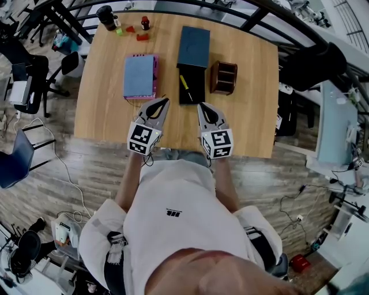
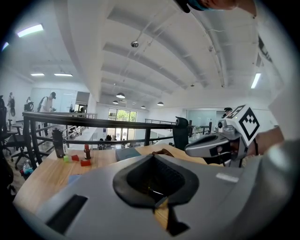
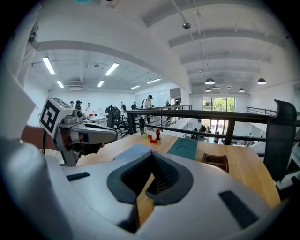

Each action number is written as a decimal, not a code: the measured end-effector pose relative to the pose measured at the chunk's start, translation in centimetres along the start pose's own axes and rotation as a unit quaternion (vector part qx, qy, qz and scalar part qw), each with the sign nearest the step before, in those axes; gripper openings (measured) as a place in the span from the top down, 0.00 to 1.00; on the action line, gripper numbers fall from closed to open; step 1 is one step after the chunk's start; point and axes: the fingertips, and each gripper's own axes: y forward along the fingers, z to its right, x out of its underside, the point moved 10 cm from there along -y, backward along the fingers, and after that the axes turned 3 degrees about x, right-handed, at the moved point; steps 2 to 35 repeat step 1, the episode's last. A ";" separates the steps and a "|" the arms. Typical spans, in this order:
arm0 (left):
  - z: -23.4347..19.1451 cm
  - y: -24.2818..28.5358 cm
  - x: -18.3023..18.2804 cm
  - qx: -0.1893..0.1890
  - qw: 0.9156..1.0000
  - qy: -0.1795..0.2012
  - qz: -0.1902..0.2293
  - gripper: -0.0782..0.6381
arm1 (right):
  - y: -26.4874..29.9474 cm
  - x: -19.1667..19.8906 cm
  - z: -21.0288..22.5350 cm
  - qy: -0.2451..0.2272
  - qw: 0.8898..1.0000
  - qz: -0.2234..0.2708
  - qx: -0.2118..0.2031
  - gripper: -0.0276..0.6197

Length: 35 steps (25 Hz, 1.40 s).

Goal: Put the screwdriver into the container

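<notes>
- counter: black bottle and small red blocks at the far-left back edge.
- blue pad: lying flat, left of centre.
- left gripper: fingers closed, nothing between them, tips by the pad's near right corner.
- screwdriver: yellow handle, lying on the black tray in front of the dark teal box; not in the container.
- right gripper: fingers closed, empty, tips at the tray's near edge.
- brown container: standing just right of the tray, apart from the screwdriver.
</notes>
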 end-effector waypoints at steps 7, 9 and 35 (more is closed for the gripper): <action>-0.1 0.1 0.1 0.001 1.000 0.000 0.000 0.88 | 0.1 0.0 0.0 0.000 1.000 0.000 -0.001 0.96; -0.1 0.1 0.1 0.001 1.000 0.000 0.000 0.88 | 0.1 0.0 0.0 0.000 1.000 0.000 -0.001 0.96; -0.1 0.1 0.1 0.001 1.000 0.000 0.000 0.88 | 0.1 0.0 0.0 0.000 1.000 0.000 -0.001 0.96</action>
